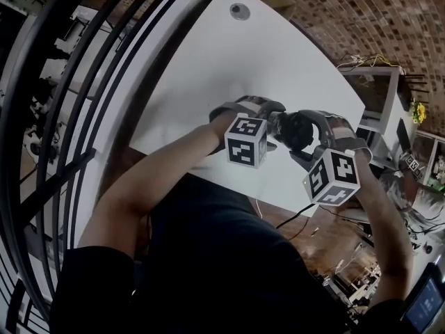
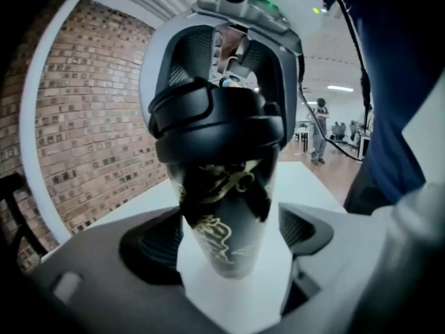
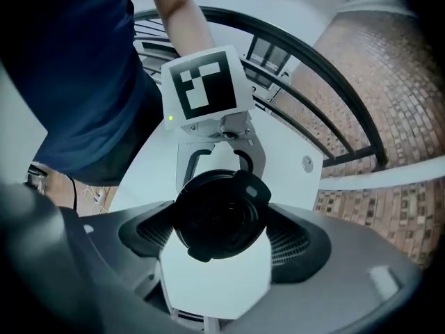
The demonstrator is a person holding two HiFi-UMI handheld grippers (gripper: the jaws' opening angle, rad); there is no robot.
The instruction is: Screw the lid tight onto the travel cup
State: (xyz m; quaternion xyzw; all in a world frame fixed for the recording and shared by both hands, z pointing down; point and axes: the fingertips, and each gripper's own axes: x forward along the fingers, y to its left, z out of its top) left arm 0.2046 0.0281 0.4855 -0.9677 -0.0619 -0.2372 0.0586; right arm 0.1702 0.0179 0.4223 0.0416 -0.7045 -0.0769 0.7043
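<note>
A dark travel cup [image 1: 295, 131] hangs between my two grippers above the front edge of the white table [image 1: 229, 54]. In the left gripper view its gold-patterned body [image 2: 226, 214] tapers toward the camera, and the black lid [image 2: 215, 120] sits on its far end. My left gripper [image 2: 228, 241] stands open around the cup's base, with a narrow gap at the pads. My right gripper [image 3: 222, 232] is shut on the lid [image 3: 219, 214], which shows top-on between both pads. In the head view the left gripper [image 1: 277, 125] and the right gripper [image 1: 309, 134] face each other.
A round grommet [image 1: 240, 11] sits in the table's far end. Black railings [image 1: 83, 82] run along the left. A white shelf unit [image 1: 379, 96] with clutter stands to the right. A cable [image 1: 292, 221] hangs under the table's front edge. A person [image 2: 320, 127] stands far off.
</note>
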